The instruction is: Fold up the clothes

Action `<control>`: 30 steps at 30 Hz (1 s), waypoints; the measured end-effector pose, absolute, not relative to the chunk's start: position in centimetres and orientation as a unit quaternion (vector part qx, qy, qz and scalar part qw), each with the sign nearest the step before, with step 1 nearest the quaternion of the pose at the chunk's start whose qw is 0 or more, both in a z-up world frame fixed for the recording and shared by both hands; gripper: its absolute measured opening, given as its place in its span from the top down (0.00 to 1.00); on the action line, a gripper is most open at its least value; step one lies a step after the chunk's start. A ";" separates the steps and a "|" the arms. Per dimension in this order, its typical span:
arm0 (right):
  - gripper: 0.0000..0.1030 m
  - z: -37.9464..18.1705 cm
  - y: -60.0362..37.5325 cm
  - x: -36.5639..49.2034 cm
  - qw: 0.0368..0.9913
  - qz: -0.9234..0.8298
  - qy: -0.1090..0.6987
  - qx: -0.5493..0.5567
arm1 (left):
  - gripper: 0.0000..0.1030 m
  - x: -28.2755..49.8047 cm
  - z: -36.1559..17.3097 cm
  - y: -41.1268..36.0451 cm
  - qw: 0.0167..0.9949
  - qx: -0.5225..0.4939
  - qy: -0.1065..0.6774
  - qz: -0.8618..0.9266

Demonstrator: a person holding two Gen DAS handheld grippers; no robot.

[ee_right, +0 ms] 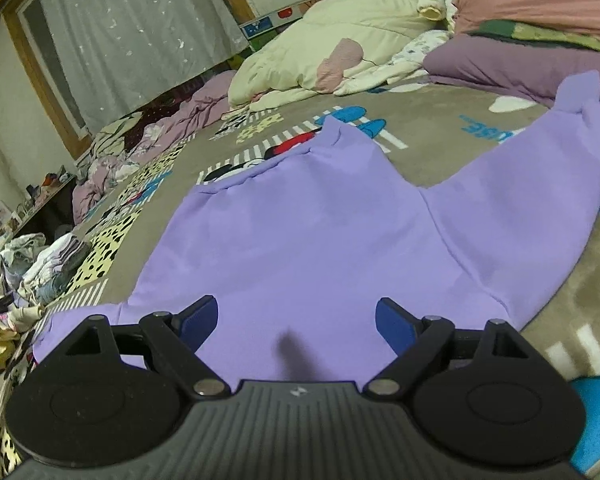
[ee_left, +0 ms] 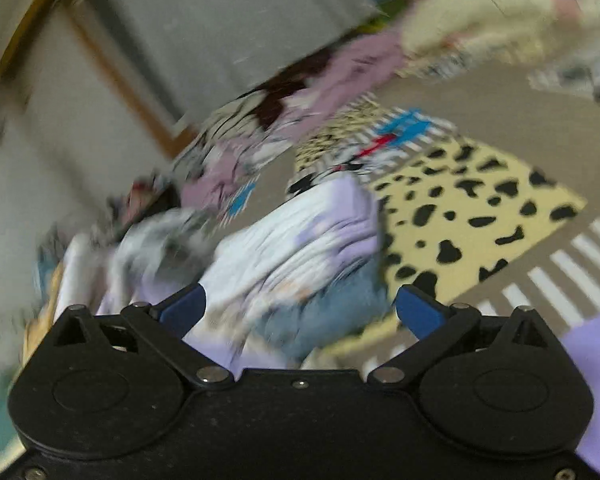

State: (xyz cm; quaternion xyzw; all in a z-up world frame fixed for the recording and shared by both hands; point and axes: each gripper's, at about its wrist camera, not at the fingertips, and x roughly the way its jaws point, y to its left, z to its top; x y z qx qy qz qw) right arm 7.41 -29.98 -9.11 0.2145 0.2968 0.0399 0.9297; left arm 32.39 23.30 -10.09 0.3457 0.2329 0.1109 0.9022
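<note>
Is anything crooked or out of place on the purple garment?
Mostly it lies flat, but the purple garment has one sleeve tip bunched and curled upward at far right, and the far edge is slightly puckered.

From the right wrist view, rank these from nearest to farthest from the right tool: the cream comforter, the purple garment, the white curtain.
1. The purple garment, spread flat on the bed directly under and ahead of the open right tool.
2. The cream comforter, bunched up past the garment, ahead and slightly right.
3. The white curtain, on the far wall, upper left.
</note>
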 end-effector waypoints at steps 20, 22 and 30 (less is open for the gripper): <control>0.17 -10.7 -30.8 8.5 0.922 0.016 0.328 0.205 | 0.02 41.9 -11.4 24.7 0.898 0.316 0.293 0.093; 0.17 -10.4 -30.5 8.4 0.922 0.028 0.323 0.210 | 0.02 36.7 -11.5 25.0 0.907 0.296 0.288 0.082; 0.17 -8.8 -29.1 6.9 0.925 0.051 0.313 0.209 | 0.44 29.3 -11.8 33.4 0.902 0.273 0.319 0.100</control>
